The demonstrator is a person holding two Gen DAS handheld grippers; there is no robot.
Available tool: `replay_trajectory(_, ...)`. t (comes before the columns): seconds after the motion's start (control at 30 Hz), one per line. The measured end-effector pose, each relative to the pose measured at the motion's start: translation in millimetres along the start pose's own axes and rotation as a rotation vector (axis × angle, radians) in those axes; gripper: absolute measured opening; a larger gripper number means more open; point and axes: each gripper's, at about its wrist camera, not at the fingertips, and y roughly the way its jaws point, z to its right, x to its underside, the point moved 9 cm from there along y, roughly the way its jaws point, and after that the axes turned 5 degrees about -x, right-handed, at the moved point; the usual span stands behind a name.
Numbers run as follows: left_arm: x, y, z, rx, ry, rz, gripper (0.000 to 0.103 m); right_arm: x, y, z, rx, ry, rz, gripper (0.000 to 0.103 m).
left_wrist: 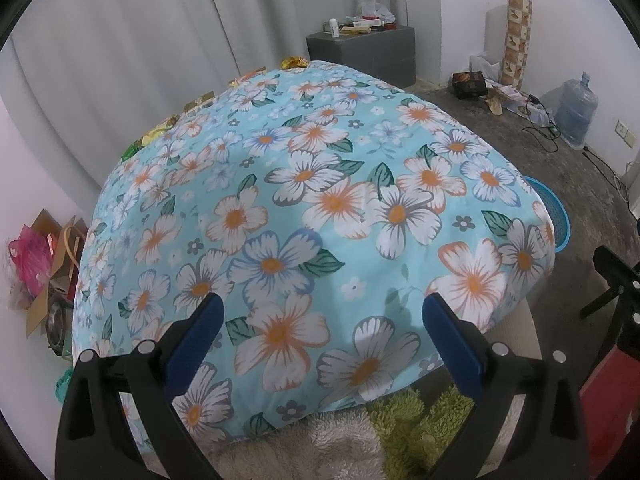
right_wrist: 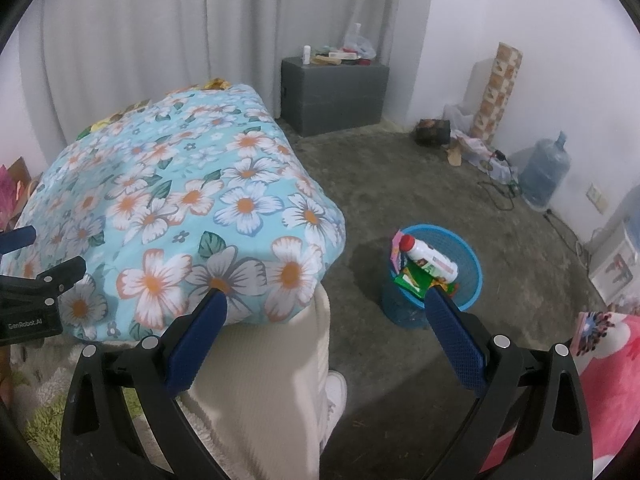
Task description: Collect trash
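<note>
Grey concrete floor [right_wrist: 360, 184] runs back to a white wall and pale curtains, and the blue mesh bin [right_wrist: 472, 280] standing on it serves as the landmark. Nearest the camera, the right gripper [right_wrist: 326, 300] hangs with its blue-padded fingers spread apart and empty, one fingertip overlapping the bin's near rim in the view. Inside the bin lie a white bottle with a red cap [right_wrist: 430, 258] and green wrappers [right_wrist: 412, 280]. To the left of the bin is a floral blue cover [left_wrist: 320, 200]; the left gripper [left_wrist: 320, 306] is held over it, fingers likewise apart and holding nothing. Crumpled wrappers [left_wrist: 294, 63] sit along the cover's far edge. Beyond the bin stands a grey box [right_wrist: 334, 94], and a water jug [right_wrist: 544, 174] farther right.
</note>
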Motion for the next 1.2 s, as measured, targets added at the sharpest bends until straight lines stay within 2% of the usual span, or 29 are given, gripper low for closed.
replay_trajectory(1.2,2.9,2.9,0.6,0.002,-0.001,-0.008,0.097,-0.1,0.2,-1.6,0.000,-0.003,0.002,0.095)
